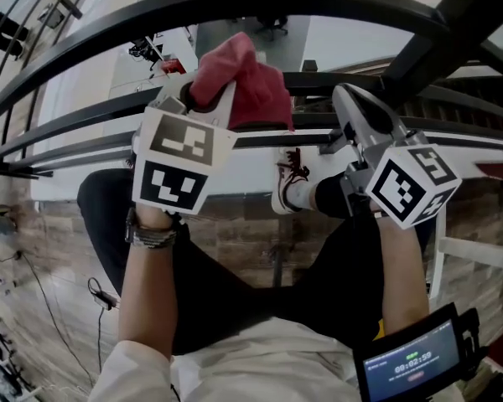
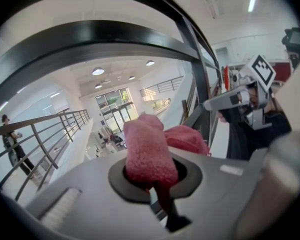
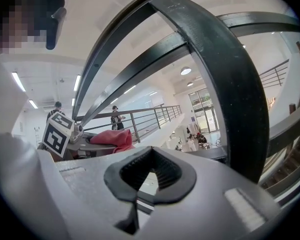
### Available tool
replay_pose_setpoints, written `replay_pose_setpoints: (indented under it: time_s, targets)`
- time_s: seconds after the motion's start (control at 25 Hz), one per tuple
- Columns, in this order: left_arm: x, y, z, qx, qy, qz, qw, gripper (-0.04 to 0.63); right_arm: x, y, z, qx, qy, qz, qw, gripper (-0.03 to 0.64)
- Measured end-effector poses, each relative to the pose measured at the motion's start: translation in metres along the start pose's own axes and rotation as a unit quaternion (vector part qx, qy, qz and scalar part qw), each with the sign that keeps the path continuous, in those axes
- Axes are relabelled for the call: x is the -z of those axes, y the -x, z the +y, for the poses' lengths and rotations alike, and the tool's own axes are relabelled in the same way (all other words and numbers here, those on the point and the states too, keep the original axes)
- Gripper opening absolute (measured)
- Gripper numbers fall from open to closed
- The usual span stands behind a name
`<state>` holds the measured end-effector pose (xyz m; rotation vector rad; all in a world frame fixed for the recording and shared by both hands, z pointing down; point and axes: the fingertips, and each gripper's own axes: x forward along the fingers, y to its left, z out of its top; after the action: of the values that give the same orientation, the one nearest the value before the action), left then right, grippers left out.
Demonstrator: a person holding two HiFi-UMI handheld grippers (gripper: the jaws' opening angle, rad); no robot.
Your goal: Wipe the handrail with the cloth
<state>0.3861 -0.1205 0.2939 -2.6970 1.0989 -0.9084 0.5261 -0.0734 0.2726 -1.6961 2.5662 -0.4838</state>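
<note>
Closest to the lens, a bare left forearm (image 1: 147, 300) is reaching up, with a banded wristwatch (image 1: 151, 234) sitting just under the left gripper (image 1: 203, 99). Its jaws are clamping together on the cloth (image 1: 245, 82). In the left gripper view a thick fold of the cloth (image 2: 146, 154) is bulging up through the rounded gap of the left gripper (image 2: 157, 184), and a thin tail is being squeezed between the tips.

The cloth is red, fuzzy and towel-like, and it is bunching into a soft lump. It is hanging in front of the lower bars, below the broad top handrail (image 1: 235, 2); whether it is pressing on any bar I cannot tell. The handrail is a smooth, dark, flat-faced metal band that is curving across the view above slimmer bars.

By my reading, the wipe is not truly biting yet. To do it well, the bunch should be going up onto the top band and folding over its edge. It should then be travelling along in one steady pass under light pressure, gripped deep so that the fabric is not slipping out.

Further right, the right gripper (image 1: 345, 99) is hovering beside the bars with its jaws closed on nothing. Its ribbed black pads (image 3: 112, 179) are meeting at the tips, leaving an empty diamond-shaped hole. A small lit screen (image 1: 411, 363) is glowing on the right forearm.
</note>
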Motion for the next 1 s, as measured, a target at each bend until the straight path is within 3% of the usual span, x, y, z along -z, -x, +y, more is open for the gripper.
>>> replay_pose_setpoints:
  time_s: [0.6, 1.0]
  targets:
    - [0.033, 0.035, 0.047, -0.123, 0.041, -0.024, 0.9913, 0.026, 0.003, -0.027, 0.027, -0.065, 0.013, 0.026, 0.997, 0.002]
    - [0.056, 0.048, 0.054, -0.140, 0.085, -0.027, 0.9861, 0.026, 0.005, -0.041, 0.039, -0.095, 0.025, 0.044, 0.994, 0.002]
